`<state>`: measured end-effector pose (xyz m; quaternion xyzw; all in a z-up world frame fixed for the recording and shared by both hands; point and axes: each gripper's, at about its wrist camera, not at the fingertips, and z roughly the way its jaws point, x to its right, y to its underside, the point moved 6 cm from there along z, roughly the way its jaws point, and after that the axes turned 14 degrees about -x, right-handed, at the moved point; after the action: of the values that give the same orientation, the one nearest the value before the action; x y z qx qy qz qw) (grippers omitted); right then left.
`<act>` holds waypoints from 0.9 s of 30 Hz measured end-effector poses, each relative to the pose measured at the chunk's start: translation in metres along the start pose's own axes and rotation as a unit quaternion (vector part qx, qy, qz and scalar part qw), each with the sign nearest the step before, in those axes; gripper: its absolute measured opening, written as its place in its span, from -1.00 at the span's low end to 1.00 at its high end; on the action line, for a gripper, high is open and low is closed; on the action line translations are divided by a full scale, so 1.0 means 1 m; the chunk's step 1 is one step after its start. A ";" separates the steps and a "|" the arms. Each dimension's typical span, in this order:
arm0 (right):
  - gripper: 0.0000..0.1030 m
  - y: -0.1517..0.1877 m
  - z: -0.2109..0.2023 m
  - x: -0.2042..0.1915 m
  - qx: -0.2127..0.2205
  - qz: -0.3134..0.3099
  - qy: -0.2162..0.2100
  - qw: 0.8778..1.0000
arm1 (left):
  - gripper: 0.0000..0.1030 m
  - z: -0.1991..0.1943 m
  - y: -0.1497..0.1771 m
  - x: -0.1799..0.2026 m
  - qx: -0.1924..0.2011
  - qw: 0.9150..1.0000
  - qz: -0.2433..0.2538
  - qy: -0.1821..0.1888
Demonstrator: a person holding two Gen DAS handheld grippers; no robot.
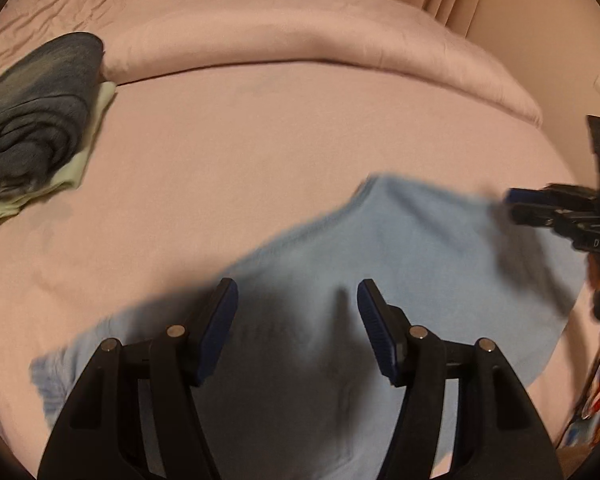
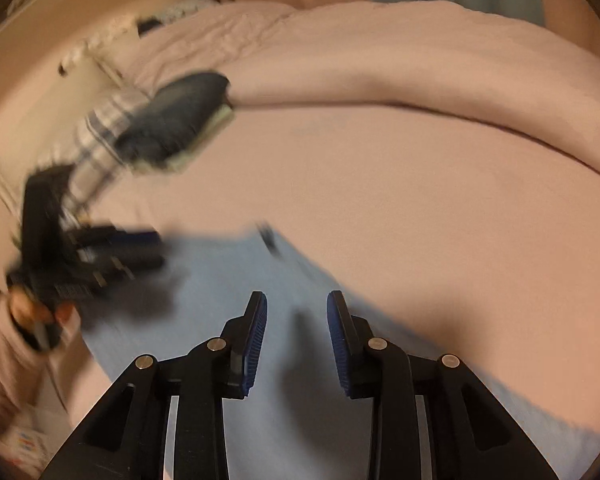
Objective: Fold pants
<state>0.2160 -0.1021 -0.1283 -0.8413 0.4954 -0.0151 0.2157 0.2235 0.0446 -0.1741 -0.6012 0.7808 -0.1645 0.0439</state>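
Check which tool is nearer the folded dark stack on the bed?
Left. The left tool hovers over the light blue pants with the dark stack off to its left; the right tool sits farther, beyond the left one.

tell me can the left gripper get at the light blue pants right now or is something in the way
Probably yes. The left gripper hangs open directly over the light blue pants on the bed, nothing between them; the right gripper sits off to one side.

Dim warm light; heavy motion blur, worse in right view; fisheye-bent edges, dark corner vignette.
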 end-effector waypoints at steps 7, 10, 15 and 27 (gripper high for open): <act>-0.39 0.086 0.011 0.054 -0.057 0.025 0.150 0.987 | 0.05 0.004 0.032 -0.015 -0.010 0.994 0.043 -0.098; -0.39 0.104 -0.006 0.076 -0.043 0.084 0.153 0.984 | 0.05 0.000 0.039 -0.017 -0.006 0.992 0.046 -0.117; -0.39 0.120 -0.024 0.091 -0.045 0.125 0.173 0.976 | 0.07 -0.018 0.058 -0.015 0.000 0.993 0.030 -0.112; -0.39 0.156 -0.054 0.109 -0.019 0.171 0.159 0.972 | 0.13 -0.032 0.079 -0.013 0.007 0.992 0.021 -0.127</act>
<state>0.1293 -0.2780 -0.1587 -0.7346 0.6604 -0.1022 0.1174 0.1453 0.0812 -0.1698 -0.6000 0.7805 -0.0912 0.1502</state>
